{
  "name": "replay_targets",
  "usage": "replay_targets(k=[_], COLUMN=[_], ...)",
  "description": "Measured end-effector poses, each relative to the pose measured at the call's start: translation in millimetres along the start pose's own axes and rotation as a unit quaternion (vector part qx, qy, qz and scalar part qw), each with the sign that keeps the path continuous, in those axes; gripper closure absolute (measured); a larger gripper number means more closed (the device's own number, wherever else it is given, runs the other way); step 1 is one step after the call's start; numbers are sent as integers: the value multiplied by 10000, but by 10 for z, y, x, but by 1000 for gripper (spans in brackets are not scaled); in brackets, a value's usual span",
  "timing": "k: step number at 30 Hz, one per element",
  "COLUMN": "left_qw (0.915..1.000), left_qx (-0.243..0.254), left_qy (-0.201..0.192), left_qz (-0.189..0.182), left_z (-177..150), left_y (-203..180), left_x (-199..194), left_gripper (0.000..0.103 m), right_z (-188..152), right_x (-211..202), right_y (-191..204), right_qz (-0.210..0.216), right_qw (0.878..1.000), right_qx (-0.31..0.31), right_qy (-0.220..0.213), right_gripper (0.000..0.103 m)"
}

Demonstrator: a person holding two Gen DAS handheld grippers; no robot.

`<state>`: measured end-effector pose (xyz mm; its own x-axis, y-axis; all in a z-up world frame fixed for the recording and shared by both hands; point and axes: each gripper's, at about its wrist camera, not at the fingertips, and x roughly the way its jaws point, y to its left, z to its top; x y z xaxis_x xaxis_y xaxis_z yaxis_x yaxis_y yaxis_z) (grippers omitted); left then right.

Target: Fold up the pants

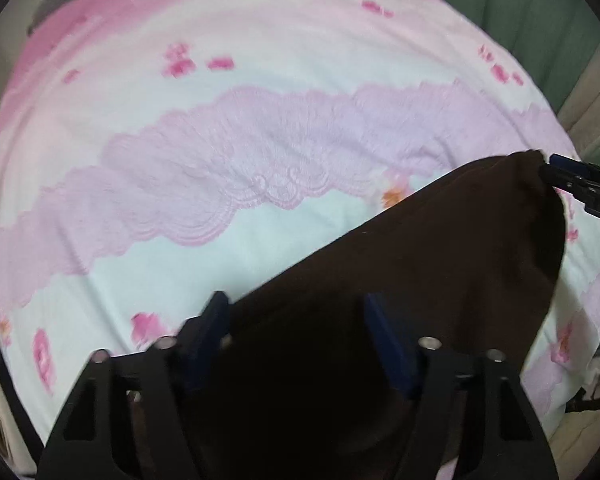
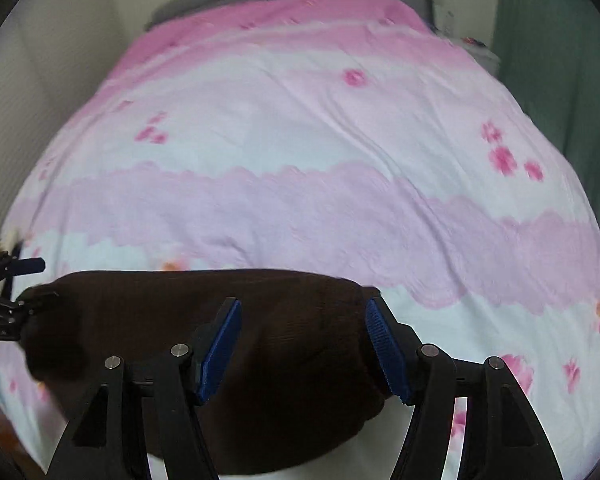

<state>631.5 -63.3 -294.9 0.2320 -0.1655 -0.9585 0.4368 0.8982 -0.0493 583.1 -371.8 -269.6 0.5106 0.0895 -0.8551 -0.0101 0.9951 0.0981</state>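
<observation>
Pants (image 2: 260,344): dark bundle on a pink bed (image 2: 300,140) — spread for folding.
Left claw (image 1: 296,340): apart, cloth between, grip unclear.
Right claw (image 2: 304,348): apart — straddling the bundle.

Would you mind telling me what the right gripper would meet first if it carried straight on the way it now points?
Most likely the dark brown pants: they fill the gap ahead of the right gripper, with the pink bedspread beneath. How near is unclear.

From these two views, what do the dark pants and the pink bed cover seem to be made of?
Pants: dark brown, probably a soft knit or fine corduroy; faint ribbed lines show and the surface is matte, though blur leaves it open. Bed cover: thin woven cloth, likely cotton, matte, with printed pink flowers and lace-like bands and fine wrinkles.
</observation>
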Motion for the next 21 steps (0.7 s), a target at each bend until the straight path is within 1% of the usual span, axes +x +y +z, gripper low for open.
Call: replay_targets(k=[2, 3, 5, 7, 9, 10, 11, 13, 15, 17, 19, 21], left_qw=[9990, 9984, 9975, 9968, 9962, 9954, 9950, 9950, 9956, 9953, 9943, 9941], left_qx=[-43, -78, -12, 184, 406, 486, 482, 415, 385, 535, 656, 524], left_qy=[306, 381, 410, 418, 470, 468, 519, 588, 542, 530, 532, 676], left_qz=[-316, -406, -569, -655, -603, -676, -703, -699, -667, -603, -647, -671], left_z=[38, 33, 8, 1, -2, 3, 16, 30, 24, -6, -31, -23], left_y=[62, 81, 78, 49, 12, -1, 2, 24, 44, 6, 7, 28], left_x=[191, 230, 241, 212, 192, 197, 216, 261, 217, 177, 172, 237], left_gripper=[45, 46, 47, 48, 48, 48, 48, 52, 56, 60, 60, 65], right_z=[13, 14, -20, -24, -70, -84, -86, -81, -77, -79, -79, -91], right_x=[113, 181, 256, 328, 373, 388, 421, 443, 477, 491, 489, 502], right_y=[-24, -16, -5, -56, -78, -89, -98, -89, -62, -48, -49, -46], right_qz=[-77, -139, -291, -279, -215, -227, -249, -257, -330, -264, -228, -260], right_qw=[9998, 9996, 9991, 9987, 9984, 9981, 9978, 9981, 9977, 9977, 9977, 9977], right_qx=[88, 84, 62, 99, 158, 170, 174, 149, -1, -76, -85, -106], right_qy=[143, 220, 315, 410, 495, 550, 595, 546, 587, 625, 631, 624], right_gripper=[38, 38, 38, 38, 38, 38, 38, 39, 45, 54, 55, 58])
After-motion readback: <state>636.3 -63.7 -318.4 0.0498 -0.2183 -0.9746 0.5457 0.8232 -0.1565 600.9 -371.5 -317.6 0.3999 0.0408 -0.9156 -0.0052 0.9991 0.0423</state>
